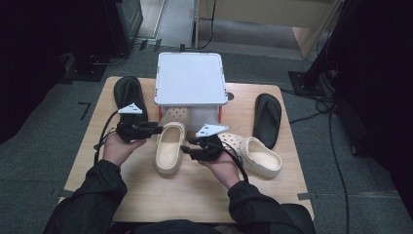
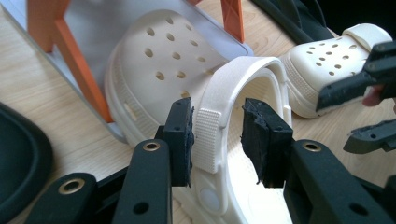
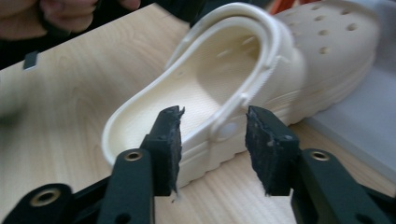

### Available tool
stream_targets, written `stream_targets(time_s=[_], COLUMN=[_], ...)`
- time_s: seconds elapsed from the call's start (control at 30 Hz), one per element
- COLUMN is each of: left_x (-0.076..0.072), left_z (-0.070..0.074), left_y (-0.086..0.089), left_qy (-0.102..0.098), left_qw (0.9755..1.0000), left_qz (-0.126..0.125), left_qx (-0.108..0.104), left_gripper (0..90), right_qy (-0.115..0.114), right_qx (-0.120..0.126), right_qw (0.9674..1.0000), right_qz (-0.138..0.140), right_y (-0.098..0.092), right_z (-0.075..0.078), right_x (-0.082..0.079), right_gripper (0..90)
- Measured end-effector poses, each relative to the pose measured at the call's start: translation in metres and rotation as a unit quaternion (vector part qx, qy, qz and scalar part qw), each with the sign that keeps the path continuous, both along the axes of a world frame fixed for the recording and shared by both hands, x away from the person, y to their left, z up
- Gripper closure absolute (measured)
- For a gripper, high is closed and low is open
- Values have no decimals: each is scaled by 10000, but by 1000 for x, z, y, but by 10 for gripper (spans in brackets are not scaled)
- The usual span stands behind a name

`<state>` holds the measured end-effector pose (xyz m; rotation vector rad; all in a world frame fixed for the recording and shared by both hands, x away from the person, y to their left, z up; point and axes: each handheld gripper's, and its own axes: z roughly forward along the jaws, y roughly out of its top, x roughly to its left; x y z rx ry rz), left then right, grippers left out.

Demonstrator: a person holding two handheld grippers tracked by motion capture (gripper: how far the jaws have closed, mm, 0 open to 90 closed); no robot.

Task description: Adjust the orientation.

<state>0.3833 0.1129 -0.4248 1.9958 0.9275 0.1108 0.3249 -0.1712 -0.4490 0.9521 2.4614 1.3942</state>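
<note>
1. High view showed the cream clog (image 1: 170,147) lying on the wooden table (image 1: 195,190), its toe tucked under the white shelf (image 1: 191,78) with orange legs and its open heel toward the person; its long axis ran from the person away to the shelf.
2. From either flank a gripper met it: the left gripper (image 1: 155,129) at the side with the strap, the right gripper (image 1: 187,151) at the other side by the heel rim. Both lay just beside the shoe, about equally near.
3. Left gripper view had the heel strap (image 2: 210,126) standing between the two pads; one pad lay against it or nearly so, the other was apart from it. The jaws stood half open, not clamped.
4. Right gripper view had the strap rivet (image 3: 227,130) and side wall between the right jaws, which stood apart with gaps on both sides.
5. A second cream clog (image 1: 255,155) lay to the right, well apart from a black slipper (image 1: 268,119); another black slipper (image 1: 130,95) lay at the far left.
</note>
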Motion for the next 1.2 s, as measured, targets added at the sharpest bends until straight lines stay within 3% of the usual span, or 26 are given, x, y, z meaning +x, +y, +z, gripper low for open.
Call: stream_targets(time_s=[0.07,0.2,0.3,0.47,0.6,0.77,1.0,1.2], left_x=[1,7,8,12,16,24,36,50], left_z=[5,16,21,33,41,49,69,81], left_y=[4,15,17,13,10,11,6,2], left_qy=[-35,-9,-41,-195,-204,-153,-280,-313], left_qw=[10000,9998,9997,9995,9989,9990,9984,9982], left_qz=[-27,10,-37,-241,-388,-358,-407,-412], left_qx=[-3,-212,-219,-93,-139,-241,-268,-318], left_gripper=[673,720,735,705,714,732,743,746], right_qy=[30,133,172,131,144,138,421,439], right_qx=[-35,-109,-115,-130,-136,-123,2,-68], right_qw=[9999,9994,9990,9984,9983,9981,9968,9955], right_qz=[101,314,409,531,547,592,682,834], right_y=[3,13,17,23,25,25,27,32], right_z=[-1,-6,-7,-7,-7,-6,-4,-3], right_x=[-3,-10,-13,-19,-22,-25,-26,-27], right_gripper=[583,612,637,633,644,640,646,732])
